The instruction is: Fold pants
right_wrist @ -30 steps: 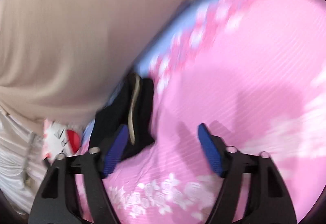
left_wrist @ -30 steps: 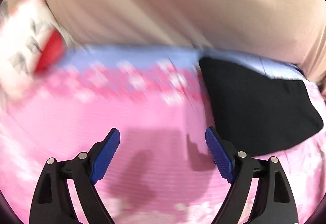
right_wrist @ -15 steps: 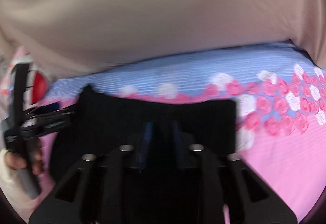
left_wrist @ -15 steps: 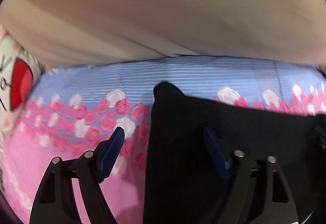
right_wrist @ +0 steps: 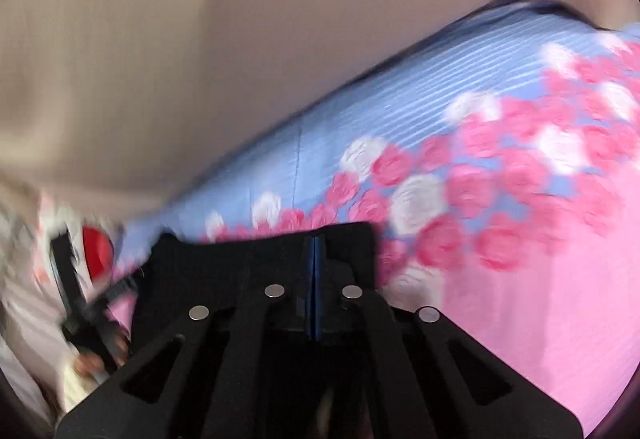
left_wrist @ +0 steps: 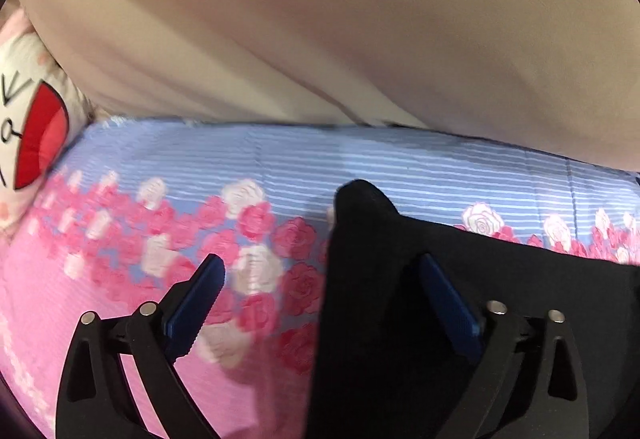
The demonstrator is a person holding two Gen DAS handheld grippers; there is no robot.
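Half the pants (left_wrist: 460, 299) between left gripper (left_wrist: 320, 295)

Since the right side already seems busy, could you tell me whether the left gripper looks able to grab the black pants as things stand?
Probably yes: the left gripper is open, with the left edge of the black pants lying between its fingers and nothing in the way.

A home bedroom — rose-printed pink and blue bedspread (left_wrist: 280, 167), cartoon pillow (left_wrist: 36, 143), beige wall (left_wrist: 320, 19).
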